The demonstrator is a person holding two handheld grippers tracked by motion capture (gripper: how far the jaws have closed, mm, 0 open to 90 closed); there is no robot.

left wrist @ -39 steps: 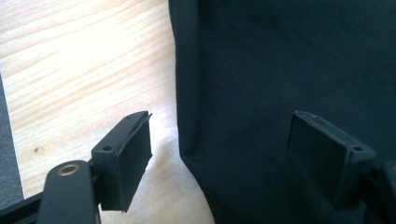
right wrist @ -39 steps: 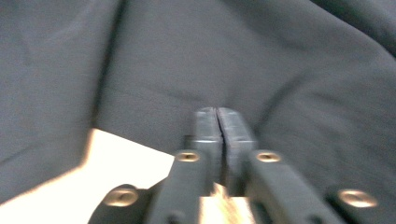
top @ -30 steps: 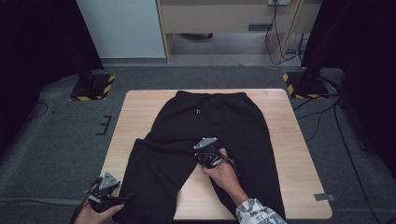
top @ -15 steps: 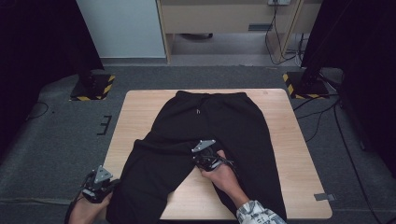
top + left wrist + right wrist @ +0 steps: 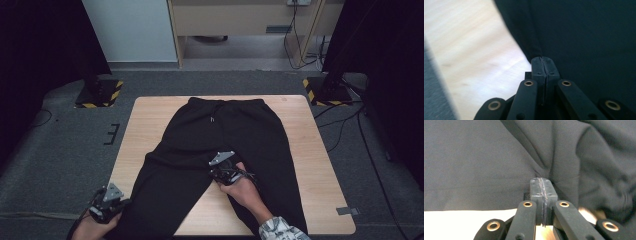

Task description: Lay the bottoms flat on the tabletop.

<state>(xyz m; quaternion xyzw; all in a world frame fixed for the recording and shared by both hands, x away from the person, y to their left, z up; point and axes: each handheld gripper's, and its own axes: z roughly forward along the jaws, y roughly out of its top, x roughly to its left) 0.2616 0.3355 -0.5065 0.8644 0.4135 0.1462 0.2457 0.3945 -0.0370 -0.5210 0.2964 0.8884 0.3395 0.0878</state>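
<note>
Gripping the trousers [image 5: 220, 135], both claws are clamped: left claw [image 5: 106, 207] at the leg hem, right claw [image 5: 222, 171] at the crotch. Thin pinches could slip when pulled.

The left gripper [image 5: 116, 204] sits low at the person's near left, held in the left hand [image 5: 90, 227], its jaws having just closed until the pads meet. The right gripper [image 5: 223, 169] lies ahead and to its right, gripped by the right hand [image 5: 243, 189], forearm angled in from below, jaws pressed together.
</note>
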